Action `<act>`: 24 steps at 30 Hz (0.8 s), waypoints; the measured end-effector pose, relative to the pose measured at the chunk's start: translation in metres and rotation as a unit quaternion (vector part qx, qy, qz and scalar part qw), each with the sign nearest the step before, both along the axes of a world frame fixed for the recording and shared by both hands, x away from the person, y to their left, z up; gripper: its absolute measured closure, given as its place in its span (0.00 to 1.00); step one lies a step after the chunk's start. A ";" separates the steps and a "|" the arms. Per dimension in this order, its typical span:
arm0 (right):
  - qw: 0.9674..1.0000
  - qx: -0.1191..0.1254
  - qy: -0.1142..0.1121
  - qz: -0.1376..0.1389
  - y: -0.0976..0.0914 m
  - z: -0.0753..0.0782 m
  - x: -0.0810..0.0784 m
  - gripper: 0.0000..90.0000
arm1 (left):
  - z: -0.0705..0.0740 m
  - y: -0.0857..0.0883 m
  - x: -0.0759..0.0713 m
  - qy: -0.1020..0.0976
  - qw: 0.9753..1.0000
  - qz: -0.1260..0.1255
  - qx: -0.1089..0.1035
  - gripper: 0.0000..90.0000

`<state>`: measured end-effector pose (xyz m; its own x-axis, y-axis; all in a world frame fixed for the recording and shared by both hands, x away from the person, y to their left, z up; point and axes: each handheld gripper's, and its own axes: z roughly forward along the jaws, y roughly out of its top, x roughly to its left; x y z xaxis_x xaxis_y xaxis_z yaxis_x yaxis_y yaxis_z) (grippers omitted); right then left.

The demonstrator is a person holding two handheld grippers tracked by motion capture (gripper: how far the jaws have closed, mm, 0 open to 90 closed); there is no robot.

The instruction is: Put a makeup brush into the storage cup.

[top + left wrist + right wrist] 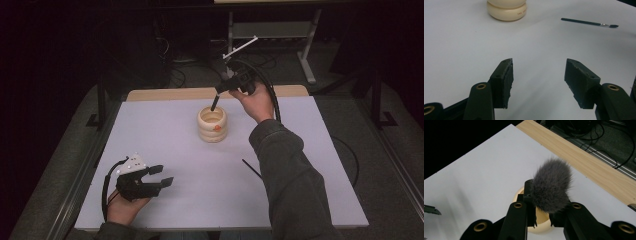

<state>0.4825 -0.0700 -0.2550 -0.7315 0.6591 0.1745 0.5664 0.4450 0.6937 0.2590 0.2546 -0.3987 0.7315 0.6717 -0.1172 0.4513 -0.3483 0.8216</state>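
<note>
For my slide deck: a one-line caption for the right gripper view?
Right gripper shut on a fluffy grey brush, poised above the cream ringed holder on the white table.
</note>
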 end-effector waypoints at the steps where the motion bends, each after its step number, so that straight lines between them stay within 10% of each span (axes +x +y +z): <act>1: 1.000 0.001 0.004 -0.001 0.001 -0.001 0.000 0.86 | 0.000 0.000 0.000 0.000 1.000 0.000 0.000 0.44; 24: 1.000 0.000 0.008 0.002 0.006 -0.021 0.001 0.86 | 0.001 0.001 -0.001 -0.001 1.000 -0.002 -0.001 0.44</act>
<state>0.4837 -0.0636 -0.2760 -0.7316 0.6557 0.1865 0.5756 0.4476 0.6843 0.2584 0.2559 -0.3974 0.7347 0.6683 -0.1168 0.4475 -0.3481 0.8238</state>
